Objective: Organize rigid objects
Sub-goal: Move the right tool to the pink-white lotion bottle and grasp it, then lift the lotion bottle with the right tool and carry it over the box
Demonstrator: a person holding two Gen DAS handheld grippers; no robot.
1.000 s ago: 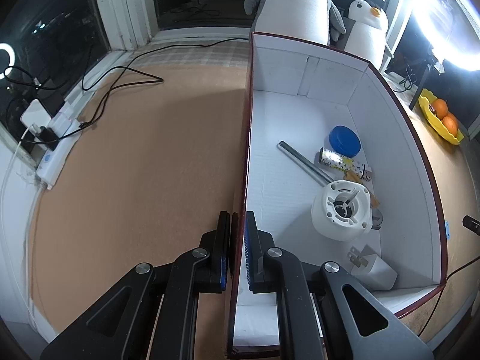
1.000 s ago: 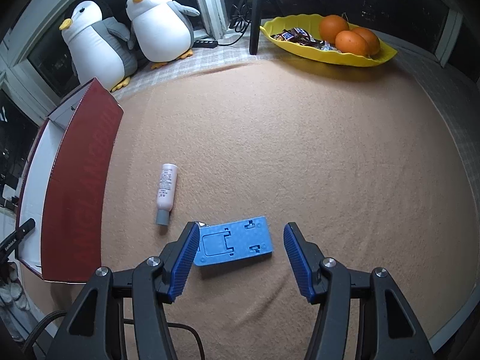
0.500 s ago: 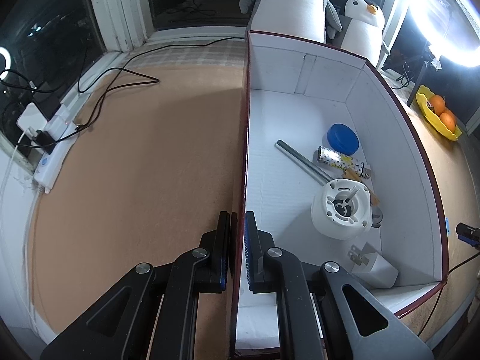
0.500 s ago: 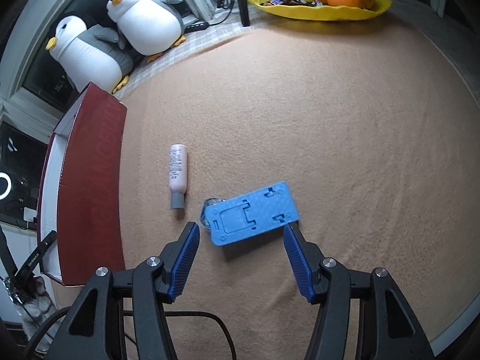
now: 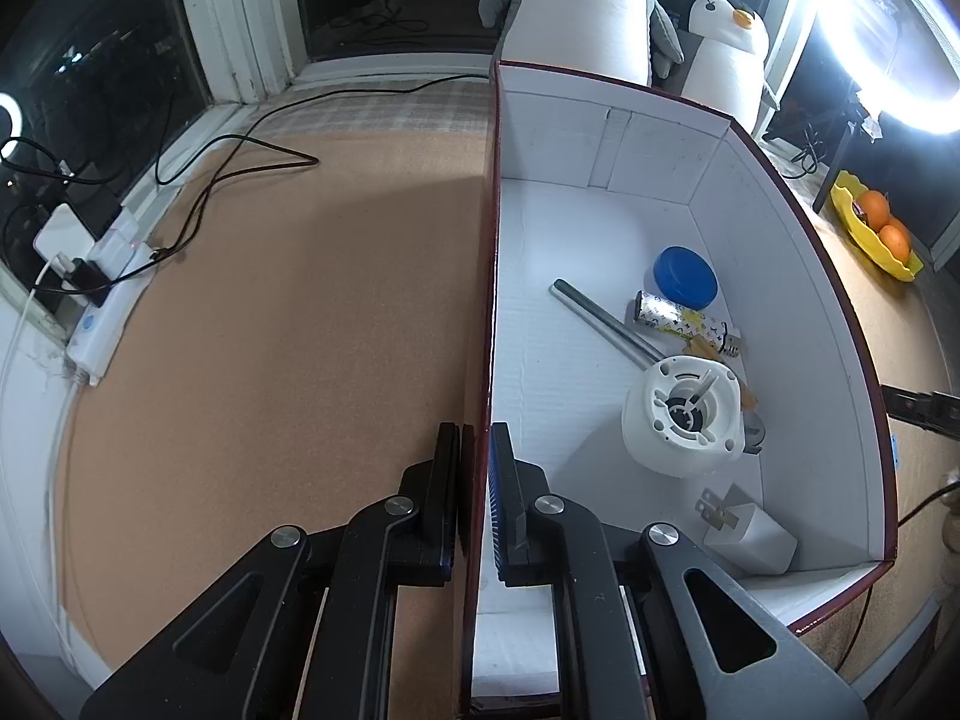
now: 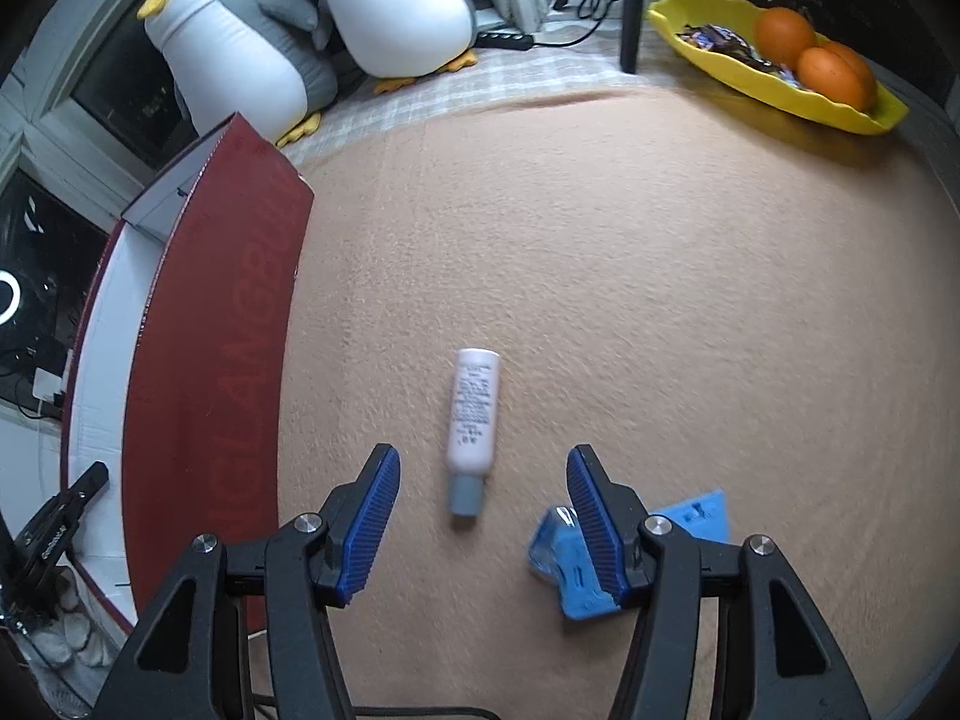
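Note:
My left gripper (image 5: 477,456) is shut on the left wall of the red box (image 5: 487,276), which is white inside. In the box lie a blue lid (image 5: 686,277), a grey metal rod (image 5: 600,321), a patterned tube (image 5: 684,322), a white round appliance base (image 5: 687,417) and a white charger plug (image 5: 750,537). My right gripper (image 6: 480,480) is open above the tan cloth. A pale pink bottle (image 6: 473,414) with a grey cap lies just ahead of its fingertips, its cap end between them. A blue plastic stand (image 6: 570,564) lies partly under the right finger.
The red box's outer wall (image 6: 222,360) stands left of the right gripper. Two plush penguins (image 6: 312,18) sit at the back by the window. A yellow dish with oranges (image 6: 798,48) sits at the far right. Cables and a power strip (image 5: 102,324) lie left of the box.
My right gripper moved left, from over the blue stand to over the pink bottle. The stand now sits under the right finger. The left gripper kept still on the box wall.

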